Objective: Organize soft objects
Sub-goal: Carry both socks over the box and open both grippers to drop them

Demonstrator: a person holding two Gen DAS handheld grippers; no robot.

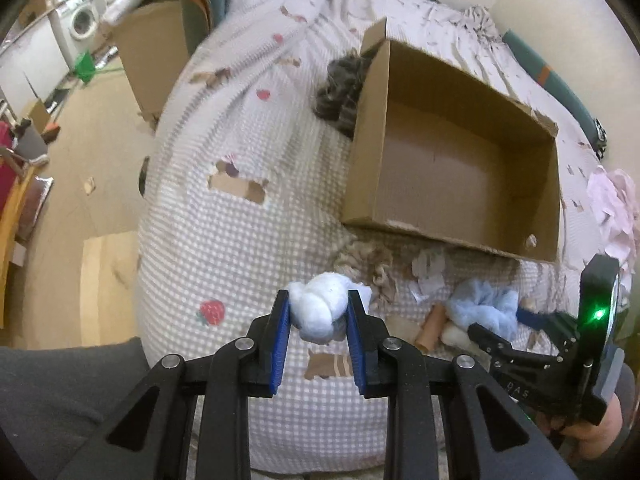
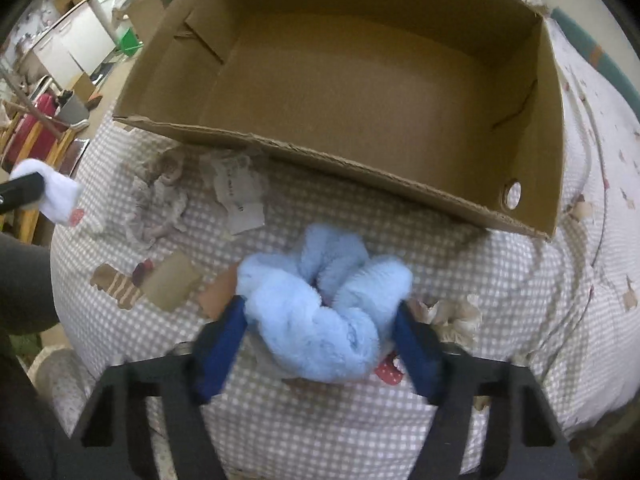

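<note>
my left gripper [image 1: 319,312] clamps the white sock [image 1: 318,310], right gripper [image 2: 320,322] pinching the blue scrunchie [image 2: 320,312] — fluffy pile may slip short of the cardboard box [image 2: 552,120].

A dark furry thing [image 1: 340,92] is half hidden behind the cardboard box [image 1: 460,152]; it cannot be identified, perhaps fabric.

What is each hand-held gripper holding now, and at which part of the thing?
The left hand-held gripper clamps a white fluffy ball across its middle. The right hand-held gripper has a blue fluffy scrunchie between its fingers, at its near loop; a firm grip cannot be told.
</note>
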